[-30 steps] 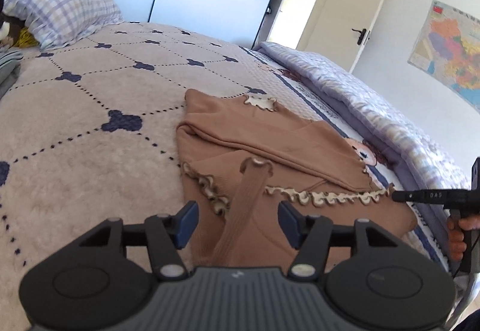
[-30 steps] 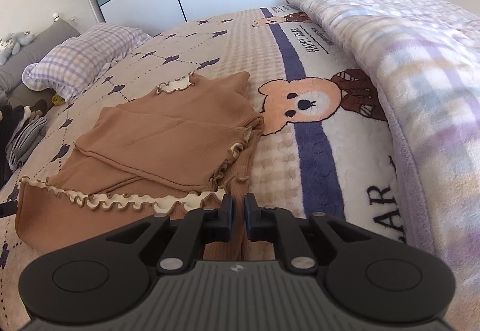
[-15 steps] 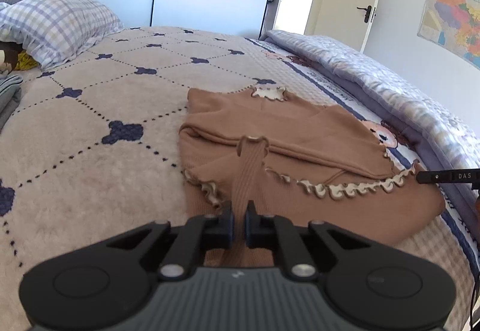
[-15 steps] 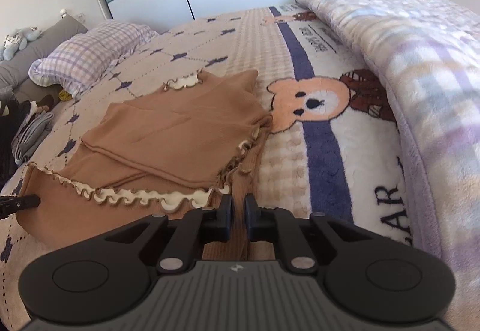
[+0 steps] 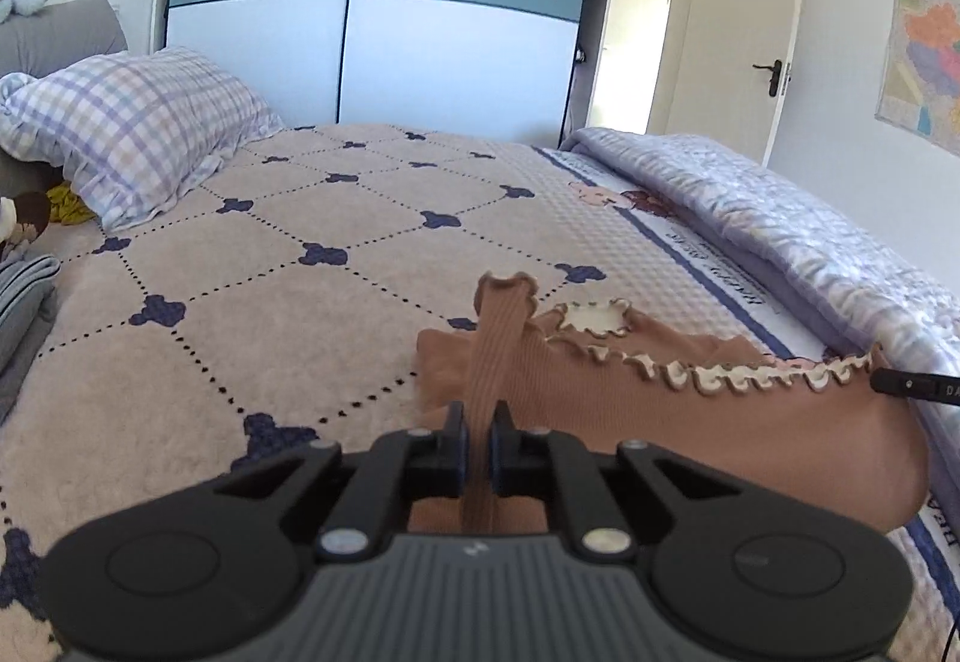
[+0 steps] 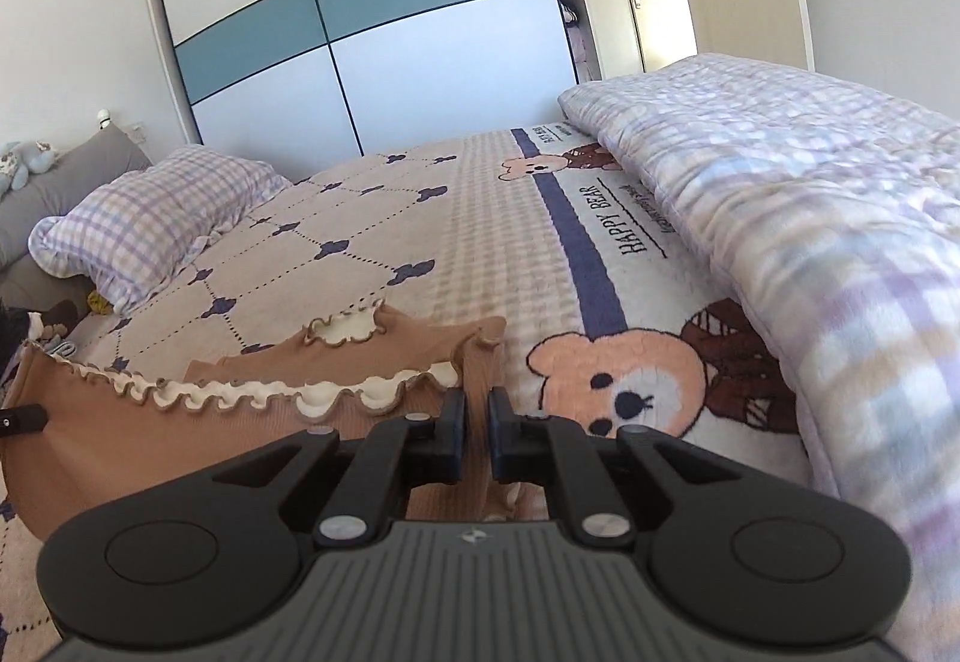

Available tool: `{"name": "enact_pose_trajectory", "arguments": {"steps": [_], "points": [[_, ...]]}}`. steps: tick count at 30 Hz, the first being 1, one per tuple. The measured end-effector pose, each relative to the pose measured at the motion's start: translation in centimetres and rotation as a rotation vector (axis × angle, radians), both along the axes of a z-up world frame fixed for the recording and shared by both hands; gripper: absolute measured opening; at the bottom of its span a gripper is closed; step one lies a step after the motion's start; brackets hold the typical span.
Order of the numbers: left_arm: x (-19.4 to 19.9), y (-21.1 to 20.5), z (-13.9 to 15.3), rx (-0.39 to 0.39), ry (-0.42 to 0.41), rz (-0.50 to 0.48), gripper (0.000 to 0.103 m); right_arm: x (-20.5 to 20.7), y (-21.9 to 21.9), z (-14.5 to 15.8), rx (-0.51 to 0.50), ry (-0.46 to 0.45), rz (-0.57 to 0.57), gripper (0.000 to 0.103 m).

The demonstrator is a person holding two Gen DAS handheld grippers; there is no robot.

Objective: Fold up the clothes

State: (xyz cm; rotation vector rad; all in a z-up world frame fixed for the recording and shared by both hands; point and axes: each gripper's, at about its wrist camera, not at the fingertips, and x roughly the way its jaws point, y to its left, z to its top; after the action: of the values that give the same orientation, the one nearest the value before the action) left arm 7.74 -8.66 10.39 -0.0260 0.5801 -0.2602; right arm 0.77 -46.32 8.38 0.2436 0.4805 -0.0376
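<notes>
Left tool (image 5: 477, 443) and right tool (image 6: 477, 440) each pinch the brown ribbed frilled garment (image 5: 660, 410); thin fabric may slip, collapsing fold toward 12 o'clock.

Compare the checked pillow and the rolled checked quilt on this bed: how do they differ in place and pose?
The checked pillow lies at the head end beside the grey headboard, while the rolled quilt runs along the bed's opposite side. The pillow is a single plump cushion; the quilt is a long bundle that looks far bigger. The quilt lies next to the bear print; the pillow sits on the clover-patterned area. Both share a pale purple check.
</notes>
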Motion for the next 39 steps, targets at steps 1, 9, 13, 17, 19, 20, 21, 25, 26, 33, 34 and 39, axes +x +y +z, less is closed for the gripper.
{"name": "enact_pose_trajectory", "arguments": {"steps": [1, 9, 13, 17, 19, 20, 21, 25, 26, 33, 34, 39], "points": [[1.2, -0.3, -0.3, 0.014, 0.01, 0.007, 0.007, 0.9, 0.0, -0.1, -0.011, 0.001, -0.007, 0.009], [9.8, -1.6, -1.6, 0.033, 0.099, 0.042, 0.008, 8.8, -1.3, -2.3, 0.005, 0.075, -0.057, 0.008], [12.9, -2.1, -2.5, 0.062, 0.114, 0.044, 0.008, 12.4, -1.4, -2.9, -0.021, 0.11, -0.049, 0.008], [15.1, -2.4, -3.5, 0.07, 0.111, 0.039, 0.008, 15.5, -1.1, -2.4, -0.094, 0.124, -0.029, 0.008], [16.0, -2.3, -3.8, 0.061, 0.11, 0.046, 0.008, 16.8, -0.9, -2.3, -0.136, 0.134, -0.025, 0.008], [16.4, -2.2, -3.9, 0.051, 0.106, 0.051, 0.008, 17.4, -0.7, -2.3, -0.152, 0.131, -0.024, 0.008], [16.8, -2.1, -3.9, 0.041, 0.103, 0.057, 0.008, 17.8, -0.6, -2.2, -0.166, 0.12, -0.025, 0.008], [18.4, -3.6, -4.8, 0.131, 0.098, 0.068, 0.013, 19.7, 0.4, -2.8, -0.258, 0.118, -0.062, 0.008], [18.8, -4.2, -5.3, 0.18, 0.108, 0.078, 0.015, 20.3, 0.9, -3.5, -0.307, 0.141, -0.074, 0.008], [18.0, -1.8, -3.1, 0.196, 0.093, 0.192, 0.04, 18.9, 0.6, -3.8, -0.314, 0.13, -0.187, 0.026], [17.2, -0.9, -2.4, 0.188, 0.091, 0.215, 0.04, 17.9, 0.2, -3.0, -0.3, 0.108, -0.22, 0.031], [10.9, 1.3, 0.6, 0.103, 0.061, 0.219, 0.04, 11.2, -1.1, 0.3, -0.031, 0.075, -0.169, 0.04]]}}
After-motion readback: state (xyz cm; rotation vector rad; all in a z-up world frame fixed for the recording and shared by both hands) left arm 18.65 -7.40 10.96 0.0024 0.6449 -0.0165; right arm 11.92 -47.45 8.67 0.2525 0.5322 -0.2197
